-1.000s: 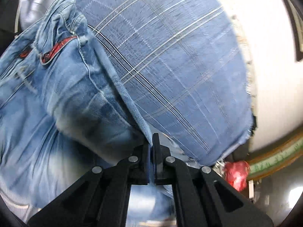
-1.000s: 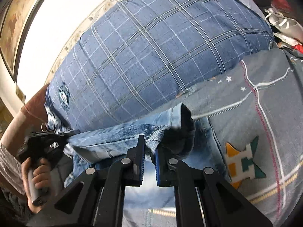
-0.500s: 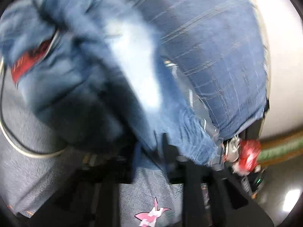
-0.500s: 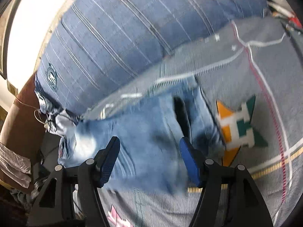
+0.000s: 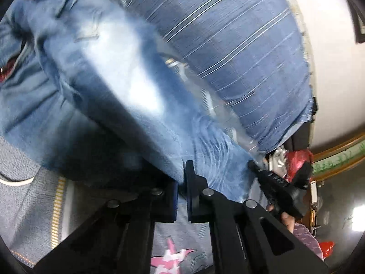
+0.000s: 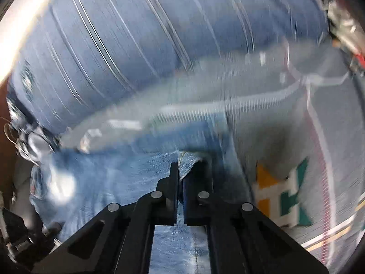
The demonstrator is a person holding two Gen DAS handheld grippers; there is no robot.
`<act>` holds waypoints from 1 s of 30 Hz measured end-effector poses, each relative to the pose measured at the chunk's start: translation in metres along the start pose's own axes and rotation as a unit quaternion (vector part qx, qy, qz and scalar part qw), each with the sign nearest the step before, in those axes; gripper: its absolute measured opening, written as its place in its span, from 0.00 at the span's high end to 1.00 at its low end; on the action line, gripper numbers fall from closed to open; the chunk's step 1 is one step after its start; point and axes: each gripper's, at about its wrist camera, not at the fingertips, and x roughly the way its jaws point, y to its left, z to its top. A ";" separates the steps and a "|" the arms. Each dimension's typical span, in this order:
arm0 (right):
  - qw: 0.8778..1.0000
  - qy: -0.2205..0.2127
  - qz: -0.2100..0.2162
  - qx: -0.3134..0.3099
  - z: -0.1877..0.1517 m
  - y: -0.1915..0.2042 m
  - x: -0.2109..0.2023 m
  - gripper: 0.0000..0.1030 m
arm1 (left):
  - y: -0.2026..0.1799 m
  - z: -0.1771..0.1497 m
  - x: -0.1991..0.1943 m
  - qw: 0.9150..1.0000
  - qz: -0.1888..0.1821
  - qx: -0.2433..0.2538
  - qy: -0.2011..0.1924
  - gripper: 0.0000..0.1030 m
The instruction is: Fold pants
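A pair of faded blue denim pants point(image 5: 127, 86) is held lifted over a grey patterned bedspread point(image 5: 27, 182), in front of a blue plaid pillow point(image 5: 228, 45). On the left, a fold of the denim is pinched in the clenched left claw point(image 5: 181, 182); on the right, a stitched edge is clamped in the right claw point(image 6: 180, 178), apparently so that the cloth can be carried over evenly. Both views are blurred by motion.

Faded blue jeans point(image 5: 127, 86); blue plaid pillow point(image 5: 239, 45); grey patterned bedspread point(image 6: 296, 123).
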 end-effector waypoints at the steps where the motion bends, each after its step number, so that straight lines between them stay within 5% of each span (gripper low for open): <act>1: 1.000 -0.027 0.015 0.002 0.008 0.001 -0.015 0.99 | -0.007 0.001 -0.002 1.000 -0.013 0.002 -0.009 0.95; 4: 0.995 -0.096 0.020 -0.006 0.033 0.006 -0.042 0.99 | -0.025 0.004 0.000 0.998 -0.053 0.009 -0.021 0.95; 6: 0.995 -0.097 0.019 -0.007 0.042 0.001 -0.037 0.99 | -0.035 0.003 0.007 0.998 -0.042 0.027 -0.027 0.95; 8: 0.997 -0.074 0.008 0.008 0.042 -0.011 -0.015 0.94 | -0.029 0.000 0.026 1.000 -0.008 0.021 -0.009 0.95; 12: 0.997 0.041 0.000 0.069 0.031 -0.056 0.052 0.90 | 0.002 -0.006 0.061 0.998 0.046 -0.017 0.047 0.95; 16: 0.996 -0.019 0.027 0.082 0.024 -0.059 0.005 0.45 | -0.002 -0.007 0.054 0.998 0.042 -0.005 0.045 0.93; 19: 0.997 -0.030 -0.009 0.068 -0.008 -0.061 -0.024 0.46 | -0.009 -0.008 0.054 0.998 0.038 0.001 0.049 0.92; 23: 0.995 -0.002 0.001 0.102 -0.041 -0.078 -0.035 0.77 | -0.006 -0.009 0.057 0.998 0.039 0.000 0.059 0.92; 30: 0.997 0.029 -0.023 0.060 -0.046 -0.056 -0.018 0.77 | -0.009 -0.011 0.056 0.998 0.041 0.009 0.052 0.92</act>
